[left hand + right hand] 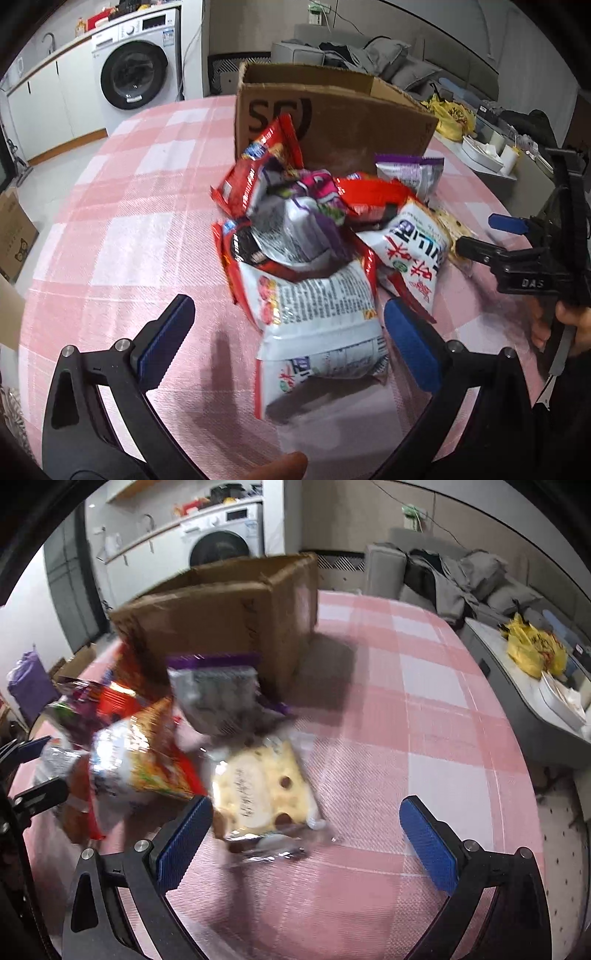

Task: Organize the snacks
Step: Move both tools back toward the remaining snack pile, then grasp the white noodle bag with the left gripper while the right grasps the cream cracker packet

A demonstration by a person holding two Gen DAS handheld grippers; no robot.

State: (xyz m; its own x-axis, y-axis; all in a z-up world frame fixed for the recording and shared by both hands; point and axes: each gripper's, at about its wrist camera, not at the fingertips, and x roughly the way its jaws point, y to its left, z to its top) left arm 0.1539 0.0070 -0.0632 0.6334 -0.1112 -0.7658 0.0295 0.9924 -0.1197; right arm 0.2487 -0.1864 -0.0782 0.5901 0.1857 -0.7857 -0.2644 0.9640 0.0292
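On the pink checked table (110,229) we see a heap of snack packets in front of a cardboard box (332,122), which stands at 12 o'clock in the left wrist view. Our left gripper (288,343) is spread wide, its blue pads on either side of a white packet (317,314) at the near end of the heap; we cannot tell if they touch it. Red packets (258,166) lean on the box behind. Our right gripper (306,834) is wide too, holding nothing. A cheese-print packet (262,794) lies flat just beyond its left pad, at 11 o'clock. A purple-topped packet (214,690) stands farther back, against the box (221,616). The right view is blurred.
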